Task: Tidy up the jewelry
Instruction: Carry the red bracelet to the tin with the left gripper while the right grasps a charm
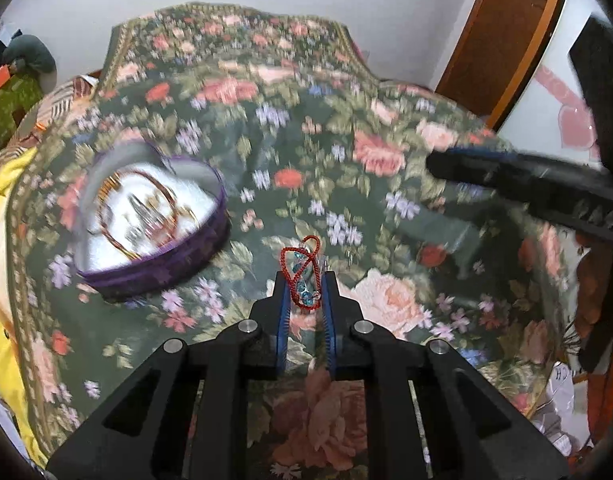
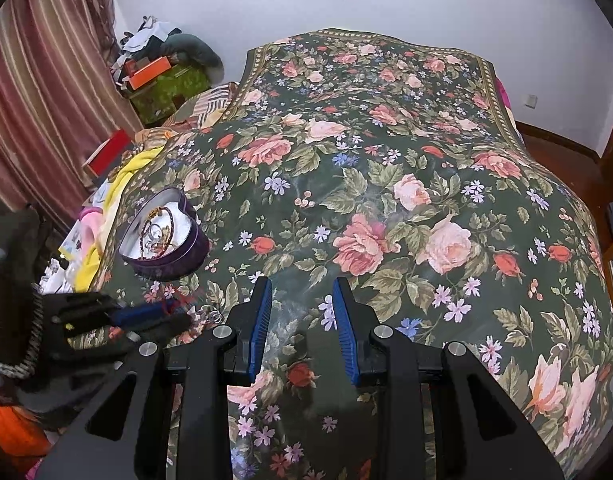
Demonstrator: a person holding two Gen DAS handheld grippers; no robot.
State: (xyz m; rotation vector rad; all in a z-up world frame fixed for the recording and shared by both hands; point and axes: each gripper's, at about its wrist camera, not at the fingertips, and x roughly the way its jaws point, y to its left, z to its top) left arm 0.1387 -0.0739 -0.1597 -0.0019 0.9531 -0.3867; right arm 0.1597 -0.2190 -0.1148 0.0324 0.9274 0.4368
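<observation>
My left gripper (image 1: 305, 280) is shut on a red cord bracelet with blue beads (image 1: 304, 272), held above the floral bedspread. A purple heart-shaped box (image 1: 154, 216) with white lining and several bangles and trinkets inside sits to its left on the bed; it also shows in the right wrist view (image 2: 166, 236). My right gripper (image 2: 302, 292) is open and empty over the bedspread. The left gripper shows blurred at the lower left of the right wrist view (image 2: 162, 316). The right gripper's finger (image 1: 526, 184) reaches in from the right of the left wrist view.
The floral bedspread (image 2: 386, 160) covers the whole bed. Yellow cloth and papers (image 2: 94, 232) lie along the left edge. Boxes and clothes (image 2: 162, 76) pile by the striped curtain. A wooden door frame (image 1: 502, 36) stands at the right.
</observation>
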